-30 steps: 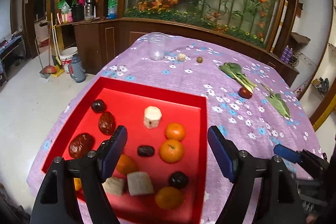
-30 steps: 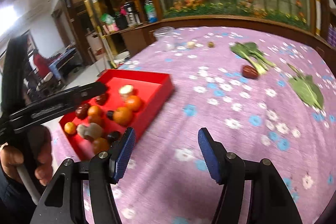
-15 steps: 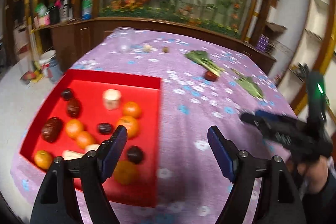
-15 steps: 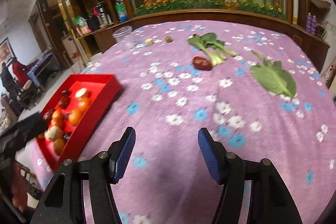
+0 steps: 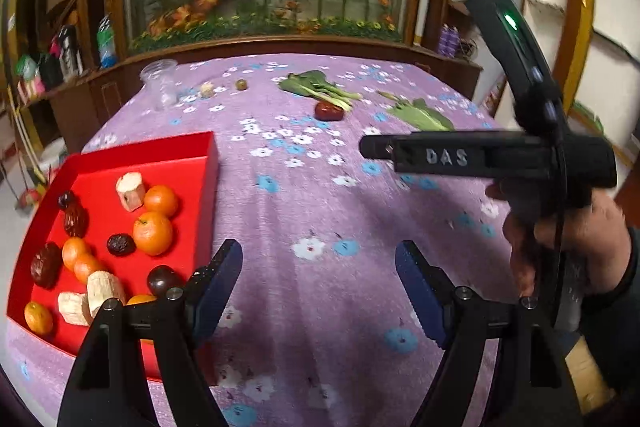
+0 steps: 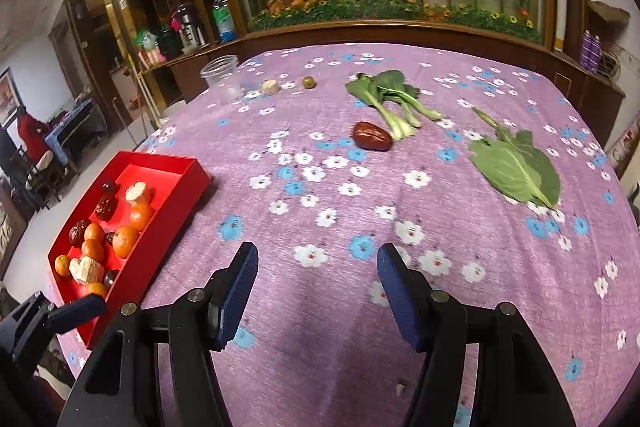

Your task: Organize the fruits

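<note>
A red tray (image 5: 208,155) (image 6: 188,167) at the table's left holds several oranges (image 5: 152,233), dark dates (image 5: 75,219) and pale cut chunks (image 5: 130,186). A red date (image 6: 372,135) (image 5: 329,111) lies loose on the purple cloth beside bok choy. A small green fruit (image 6: 308,82) and a pale chunk (image 6: 271,87) lie far back. My left gripper (image 5: 319,287) is open and empty, just right of the tray. My right gripper (image 6: 318,287) is open and empty above bare cloth, well short of the date; it shows side-on in the left wrist view (image 5: 480,157).
Bok choy (image 6: 392,103) and a loose green leaf (image 6: 516,167) lie on the flowered cloth right of centre. A clear plastic cup (image 6: 222,79) stands at the far left. A wooden ledge with a flower display runs behind the table.
Both grippers swung right, away from the tray toward the middle of the table. The right gripper now faces the loose date. Both stayed open and empty.
</note>
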